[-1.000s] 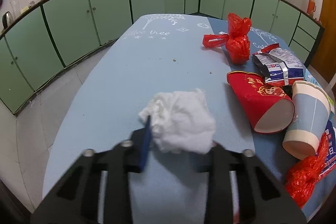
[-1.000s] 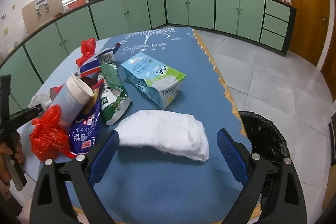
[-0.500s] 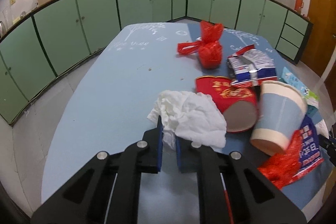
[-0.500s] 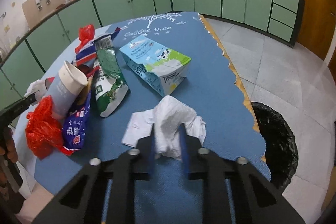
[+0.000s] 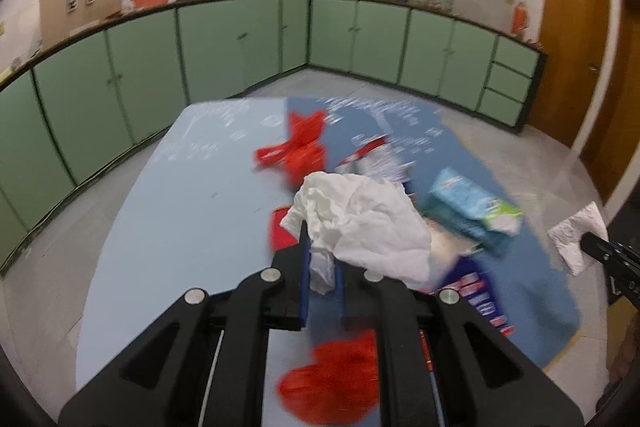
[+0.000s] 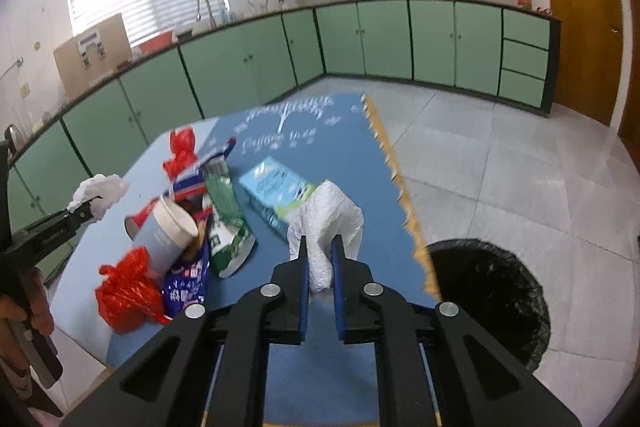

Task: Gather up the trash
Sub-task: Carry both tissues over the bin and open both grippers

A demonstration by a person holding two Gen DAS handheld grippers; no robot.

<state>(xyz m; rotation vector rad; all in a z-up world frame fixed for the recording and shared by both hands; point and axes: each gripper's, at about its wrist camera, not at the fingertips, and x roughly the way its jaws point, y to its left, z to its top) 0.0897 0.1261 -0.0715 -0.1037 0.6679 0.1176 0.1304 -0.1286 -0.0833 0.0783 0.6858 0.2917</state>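
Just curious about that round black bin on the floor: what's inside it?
The bin is lined with a black bag, and only dark crinkled plastic shows inside. The table edge covers its near-left rim; any trash at the bottom cannot be made out.

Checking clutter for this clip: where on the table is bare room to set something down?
Free: the pale blue side of the table, left of the red bag; and the dark blue strip between the milk carton and the fringed edge by the bin. Crowded: the middle, around the paper cup and wrappers.

Both wrist views look down over fingers (close), sharing table (image 5: 168,227).
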